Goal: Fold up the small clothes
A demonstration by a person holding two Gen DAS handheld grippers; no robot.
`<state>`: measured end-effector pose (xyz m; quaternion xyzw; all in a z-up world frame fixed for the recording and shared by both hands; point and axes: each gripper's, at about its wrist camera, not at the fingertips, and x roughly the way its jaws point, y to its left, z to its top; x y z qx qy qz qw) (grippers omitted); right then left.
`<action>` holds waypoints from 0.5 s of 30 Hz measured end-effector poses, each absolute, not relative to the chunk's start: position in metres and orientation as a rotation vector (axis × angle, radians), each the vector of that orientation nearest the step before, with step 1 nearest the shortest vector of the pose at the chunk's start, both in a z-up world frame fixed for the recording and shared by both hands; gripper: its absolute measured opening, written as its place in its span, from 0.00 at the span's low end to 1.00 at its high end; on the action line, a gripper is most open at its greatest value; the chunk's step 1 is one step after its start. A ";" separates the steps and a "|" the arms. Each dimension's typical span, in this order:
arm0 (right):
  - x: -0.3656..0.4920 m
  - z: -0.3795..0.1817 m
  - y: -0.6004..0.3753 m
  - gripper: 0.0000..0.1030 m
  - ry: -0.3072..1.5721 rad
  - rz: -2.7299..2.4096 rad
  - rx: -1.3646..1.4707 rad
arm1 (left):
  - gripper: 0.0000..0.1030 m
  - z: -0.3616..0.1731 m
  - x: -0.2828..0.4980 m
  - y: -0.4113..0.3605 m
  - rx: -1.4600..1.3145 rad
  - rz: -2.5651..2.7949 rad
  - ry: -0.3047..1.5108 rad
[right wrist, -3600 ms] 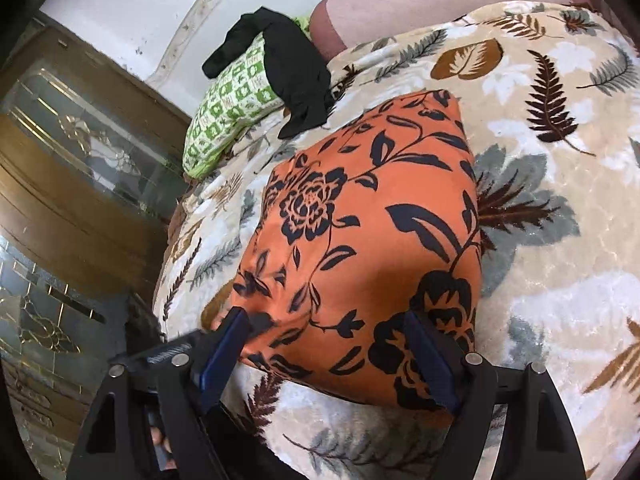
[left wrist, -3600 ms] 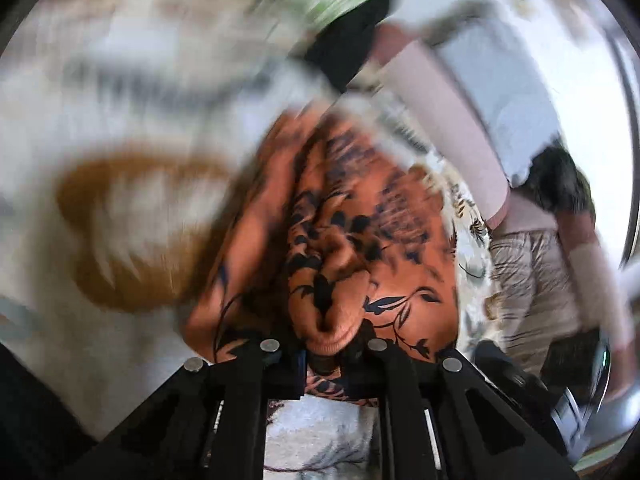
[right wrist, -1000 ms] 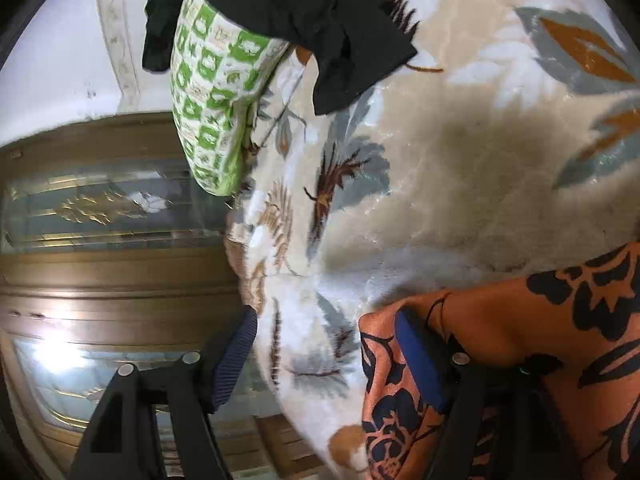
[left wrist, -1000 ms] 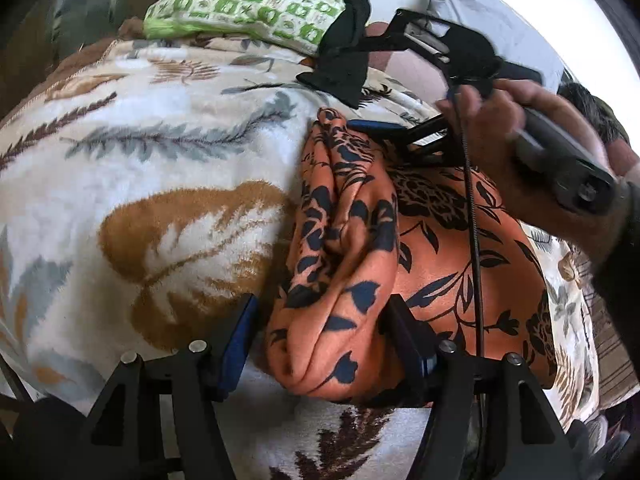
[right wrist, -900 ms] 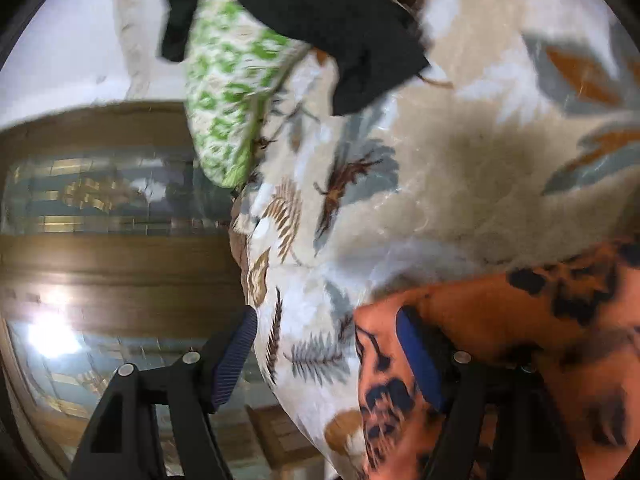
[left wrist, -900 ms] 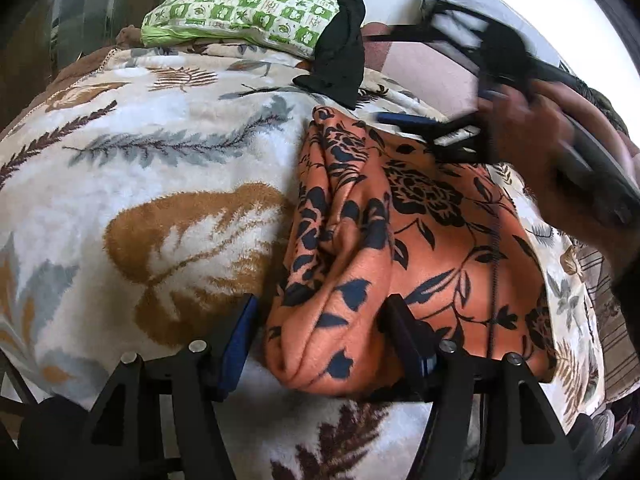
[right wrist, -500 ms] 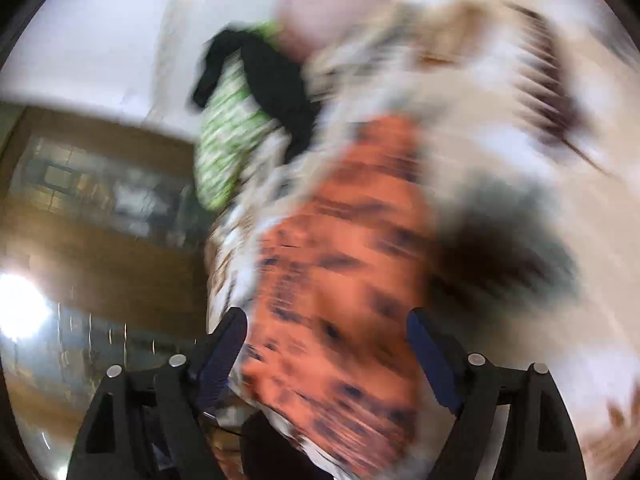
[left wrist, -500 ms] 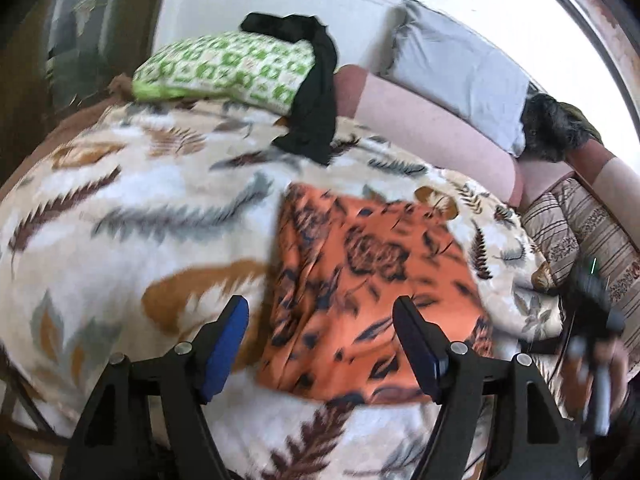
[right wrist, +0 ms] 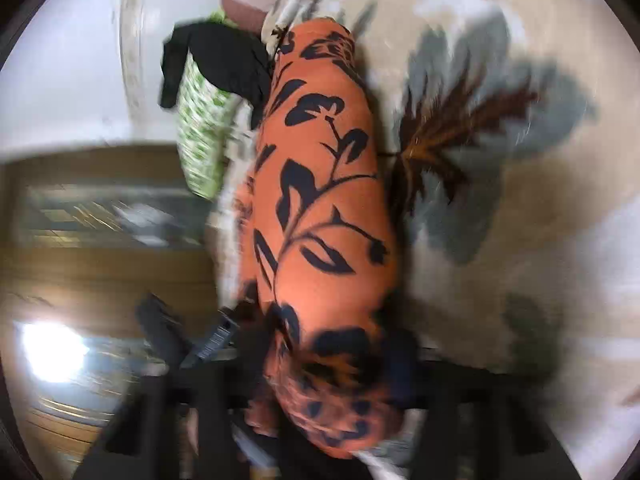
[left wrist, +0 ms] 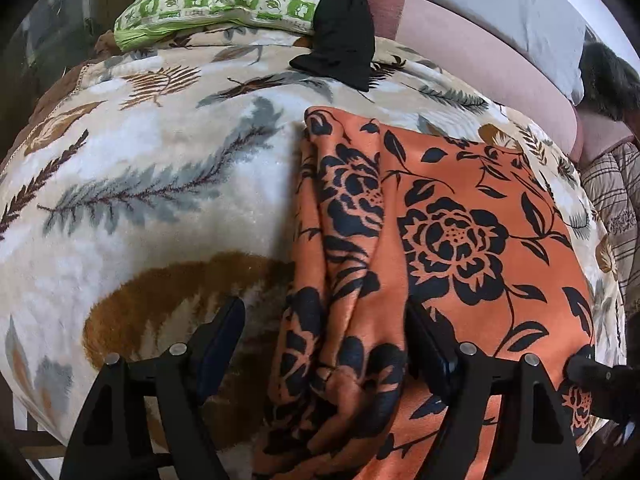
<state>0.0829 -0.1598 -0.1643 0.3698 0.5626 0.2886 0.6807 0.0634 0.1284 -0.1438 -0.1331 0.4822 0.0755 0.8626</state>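
Straddling the orange garment's point(left wrist: 472, 240) bunched left edge, the left tool point(left wrist: 324, 328) is released and widening; the right tool point(right wrist: 324, 344), just closing, clenches its near corner; bare blanket point(left wrist: 160, 184) lies leftward.

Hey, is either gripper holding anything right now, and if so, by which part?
The right gripper, its jaws just closing, pinches the orange cloth by its near corner. The left gripper is open around the bunched near edge, holding nothing.

You've got the orange cloth point(left wrist: 472, 240) with its black rose-and-leaf print lying folded on the bed's leaf-patterned blanket point(left wrist: 160, 184). Its right part lies smooth and flat; along the left edge the layers bunch into long lengthwise folds. From your right-hand camera it's blurred, a long strip with its near end puckered.
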 end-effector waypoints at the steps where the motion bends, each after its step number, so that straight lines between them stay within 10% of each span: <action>1: 0.080 -0.162 -0.160 0.34 1.260 0.628 0.810 | 0.79 -0.144 0.063 0.127 -0.263 0.159 1.012; 4: 0.080 -0.191 -0.162 0.39 1.321 0.596 0.849 | 0.77 -0.132 0.062 0.124 -0.240 0.179 1.029; 7: 0.081 -0.180 -0.175 0.69 1.299 0.677 0.938 | 0.77 -0.098 0.047 0.110 -0.201 0.138 0.910; 15: 0.139 -0.194 -0.173 0.70 1.352 0.732 1.045 | 0.80 -0.144 0.077 0.107 -0.102 0.172 0.995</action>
